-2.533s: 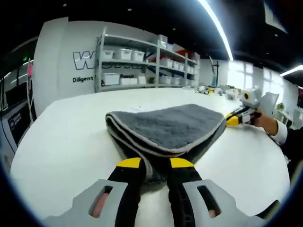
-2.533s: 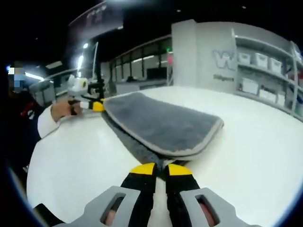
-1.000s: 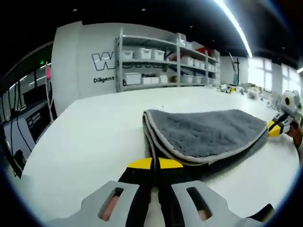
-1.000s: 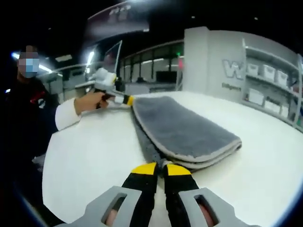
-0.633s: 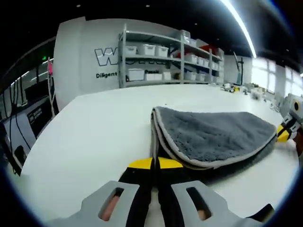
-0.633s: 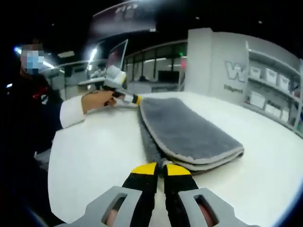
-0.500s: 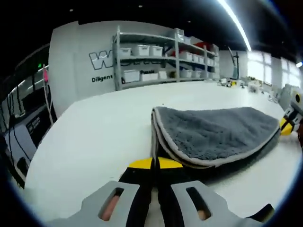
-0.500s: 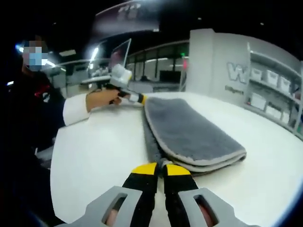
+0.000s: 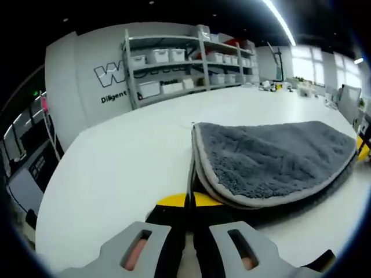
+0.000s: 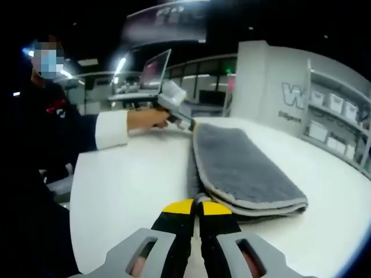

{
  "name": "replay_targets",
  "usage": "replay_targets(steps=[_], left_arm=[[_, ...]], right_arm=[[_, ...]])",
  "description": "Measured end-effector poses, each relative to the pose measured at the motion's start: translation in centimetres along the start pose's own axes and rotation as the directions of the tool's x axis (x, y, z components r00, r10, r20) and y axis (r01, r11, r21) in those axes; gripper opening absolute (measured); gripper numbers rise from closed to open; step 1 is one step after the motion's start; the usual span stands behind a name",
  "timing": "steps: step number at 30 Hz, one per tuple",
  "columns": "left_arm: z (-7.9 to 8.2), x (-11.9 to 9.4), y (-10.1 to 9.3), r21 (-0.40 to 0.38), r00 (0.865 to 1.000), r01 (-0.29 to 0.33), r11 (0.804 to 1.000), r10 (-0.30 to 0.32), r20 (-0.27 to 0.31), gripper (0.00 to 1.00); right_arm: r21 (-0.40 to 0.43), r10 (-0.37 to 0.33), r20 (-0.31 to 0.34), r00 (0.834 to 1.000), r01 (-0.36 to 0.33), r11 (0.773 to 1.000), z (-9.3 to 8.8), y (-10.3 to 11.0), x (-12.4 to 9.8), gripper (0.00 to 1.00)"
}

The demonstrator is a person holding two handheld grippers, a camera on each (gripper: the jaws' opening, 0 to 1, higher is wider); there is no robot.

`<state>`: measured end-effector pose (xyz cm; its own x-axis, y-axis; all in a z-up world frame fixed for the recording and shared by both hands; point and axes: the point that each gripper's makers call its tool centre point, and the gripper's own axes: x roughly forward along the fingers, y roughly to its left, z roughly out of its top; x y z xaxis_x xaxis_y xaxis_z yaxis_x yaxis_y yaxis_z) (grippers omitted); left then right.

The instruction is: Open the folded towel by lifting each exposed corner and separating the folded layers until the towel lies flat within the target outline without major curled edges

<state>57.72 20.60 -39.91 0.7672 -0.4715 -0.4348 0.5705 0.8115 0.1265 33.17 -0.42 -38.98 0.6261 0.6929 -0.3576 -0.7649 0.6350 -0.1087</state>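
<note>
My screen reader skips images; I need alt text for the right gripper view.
A folded grey plush towel lies on a white table, its near corner pinched in the right gripper. At its far corner a person's hand holds the left gripper.

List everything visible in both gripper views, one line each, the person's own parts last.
Folded grey plush towel with pale trim: one, grey, on the table, both grippers at its corners.
White table: one, white, under the towel.
Metal shelving with white bins: one, grey, by the far wall.
Open laptop: one, on a rear desk.
Left gripper: yellow-tipped black jaws shut on the towel.
Right gripper: same colours, shut on the towel.
Hand: white cuff, holding the left gripper.
</note>
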Motion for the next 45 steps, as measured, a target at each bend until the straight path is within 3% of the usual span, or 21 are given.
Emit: replay_targets(steps=[9,12,18,21,31,35,38,45], left_arm=[[0.9,1.6,0.0,0.014,1.000,0.011,1.000,-0.011,-0.013,0.01],[1.1,2.0,0.0,0.029,1.000,0.025,0.999,-0.025,-0.017,0.01],[1.6,2.6,-0.1,0.077,0.999,0.035,0.996,-0.033,-0.026,0.01],[1.8,2.4,-1.5,0.047,0.999,0.051,0.998,-0.050,-0.010,0.01],[2.1,3.0,-3.9,0.061,0.996,0.091,0.994,-0.092,0.011,0.01],[2.4,3.3,-4.5,0.052,0.994,0.102,0.993,-0.104,0.029,0.01],[2.5,3.4,-5.2,-0.005,0.992,0.115,0.993,-0.115,0.050,0.01],[2.4,3.3,-6.3,-0.015,0.988,0.139,0.990,-0.137,0.073,0.01]], right_arm=[[-0.052,0.026,-0.022,0.999,-0.027,0.998,0.4,2.2,0.0,0.00],[-0.043,0.027,-0.019,0.999,-0.028,0.999,0.8,1.9,0.0,0.00],[-0.032,0.038,-0.008,0.999,-0.039,0.999,1.4,3.8,0.1,0.00],[-0.061,0.039,0.014,0.999,-0.038,0.997,1.9,5.1,0.1,0.00],[-0.120,0.030,0.039,0.999,-0.025,0.992,2.9,8.6,1.1,0.00],[-0.142,0.022,0.044,0.999,-0.016,0.990,3.1,9.4,1.4,0.00],[-0.193,0.007,0.050,0.999,0.003,0.981,3.6,10.0,1.6,0.00],[-0.242,-0.001,0.038,0.999,0.010,0.970,3.8,10.8,2.2,0.00]])
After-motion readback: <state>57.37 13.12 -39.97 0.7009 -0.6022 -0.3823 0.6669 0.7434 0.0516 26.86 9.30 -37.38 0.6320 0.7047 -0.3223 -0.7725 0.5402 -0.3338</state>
